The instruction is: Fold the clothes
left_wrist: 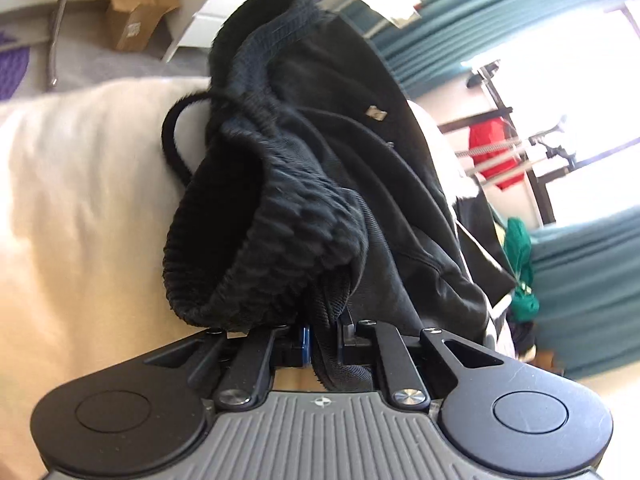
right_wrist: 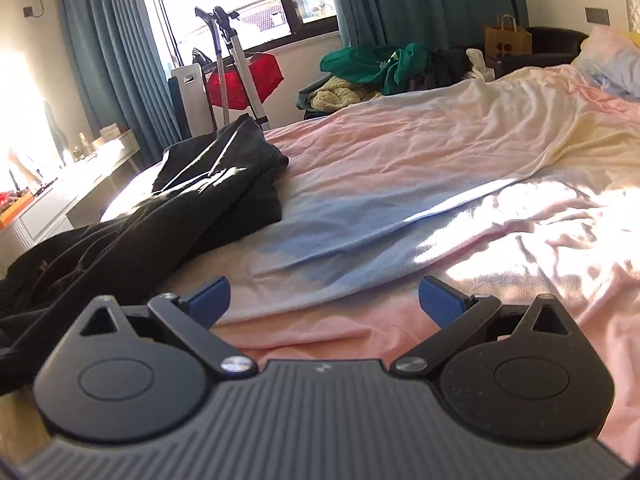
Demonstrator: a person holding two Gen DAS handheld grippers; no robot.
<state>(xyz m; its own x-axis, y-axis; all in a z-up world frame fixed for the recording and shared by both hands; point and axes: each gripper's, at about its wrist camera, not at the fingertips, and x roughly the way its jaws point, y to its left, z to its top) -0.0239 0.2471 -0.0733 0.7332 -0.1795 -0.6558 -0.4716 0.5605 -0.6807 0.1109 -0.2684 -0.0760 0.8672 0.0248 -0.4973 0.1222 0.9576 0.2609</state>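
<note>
My left gripper is shut on the ribbed waistband of a pair of black sweatpants. The waistband bunches right in front of the camera, and a black drawstring loops out to the left. In the right wrist view the same black pants lie stretched across the left part of the bed. My right gripper is open and empty, low over the pink and blue sheet, to the right of the pants.
A pile of green and yellow clothes lies beyond the bed's far edge. A red garment hangs on a rack by the window. A white desk stands left of the bed. A cardboard box sits on the floor.
</note>
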